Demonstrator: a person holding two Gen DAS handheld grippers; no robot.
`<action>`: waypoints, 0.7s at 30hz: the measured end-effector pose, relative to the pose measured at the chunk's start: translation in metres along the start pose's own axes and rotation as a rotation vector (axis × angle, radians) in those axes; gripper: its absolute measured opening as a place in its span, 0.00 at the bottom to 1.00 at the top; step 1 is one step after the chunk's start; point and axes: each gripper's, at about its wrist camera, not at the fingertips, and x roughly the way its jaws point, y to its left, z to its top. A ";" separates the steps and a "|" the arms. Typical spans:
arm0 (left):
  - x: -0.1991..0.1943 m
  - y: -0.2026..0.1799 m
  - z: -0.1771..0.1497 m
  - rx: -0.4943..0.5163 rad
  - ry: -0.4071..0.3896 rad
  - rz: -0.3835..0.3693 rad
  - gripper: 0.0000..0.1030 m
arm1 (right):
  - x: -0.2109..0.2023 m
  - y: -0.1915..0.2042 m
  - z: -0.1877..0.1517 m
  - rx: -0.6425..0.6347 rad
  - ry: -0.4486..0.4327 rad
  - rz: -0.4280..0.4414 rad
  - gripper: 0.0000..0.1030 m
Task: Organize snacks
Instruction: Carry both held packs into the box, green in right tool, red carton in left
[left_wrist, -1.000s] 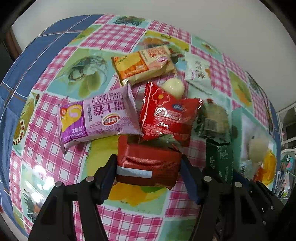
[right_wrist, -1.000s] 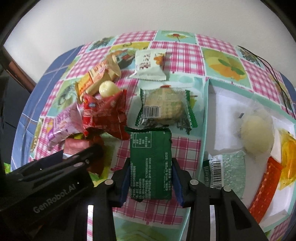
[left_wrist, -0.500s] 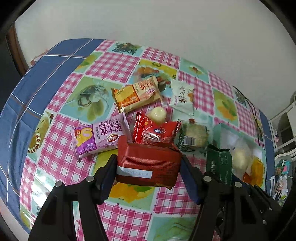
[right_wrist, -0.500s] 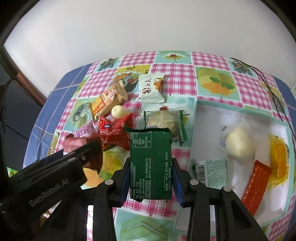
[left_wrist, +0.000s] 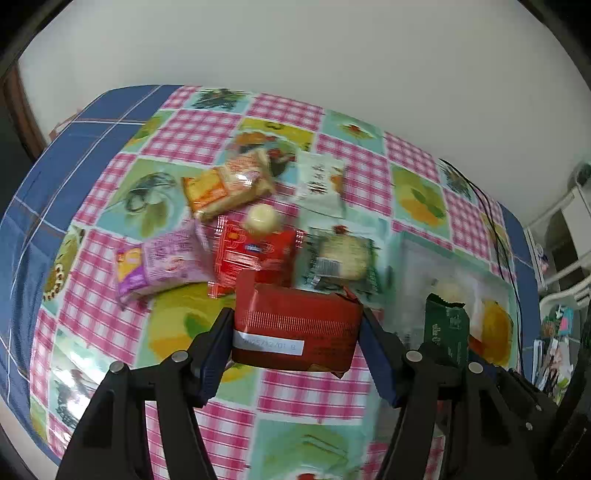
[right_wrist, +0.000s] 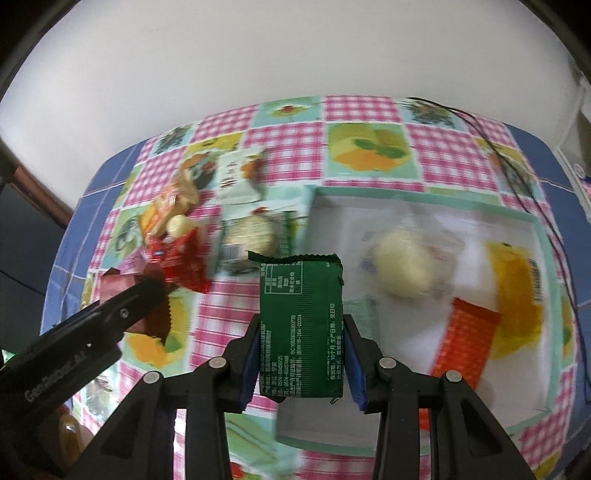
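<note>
While both packets were low over the bench a second ago, now lifted well clear and carried right, toward the tray (right_wrist: 539, 236). Left gripper (left_wrist: 297, 345) jaws clamped on the red packet (left_wrist: 295, 328); right gripper (right_wrist: 301, 354) jaws clamped on the green packet (right_wrist: 301, 325), hanging over the tray's near left corner. Left behind on the checked cloth (left_wrist: 192, 133): purple packet (left_wrist: 162, 266), red bag (left_wrist: 255, 254), orange packet (left_wrist: 229, 182), white packet (left_wrist: 321, 182), round sweet (left_wrist: 260, 218). Already in the tray: pale bun (right_wrist: 400, 266), orange bar (right_wrist: 467, 339). Judged: pickup done, drop into the tray next, green first.
</note>
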 end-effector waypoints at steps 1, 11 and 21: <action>0.001 -0.006 -0.002 0.011 0.002 -0.004 0.66 | -0.001 -0.008 0.000 0.010 0.001 -0.011 0.41; 0.003 -0.080 -0.025 0.163 0.015 -0.031 0.66 | -0.024 -0.091 -0.011 0.143 -0.019 -0.082 0.41; 0.004 -0.143 -0.051 0.315 0.030 -0.062 0.66 | -0.057 -0.169 -0.025 0.271 -0.060 -0.171 0.41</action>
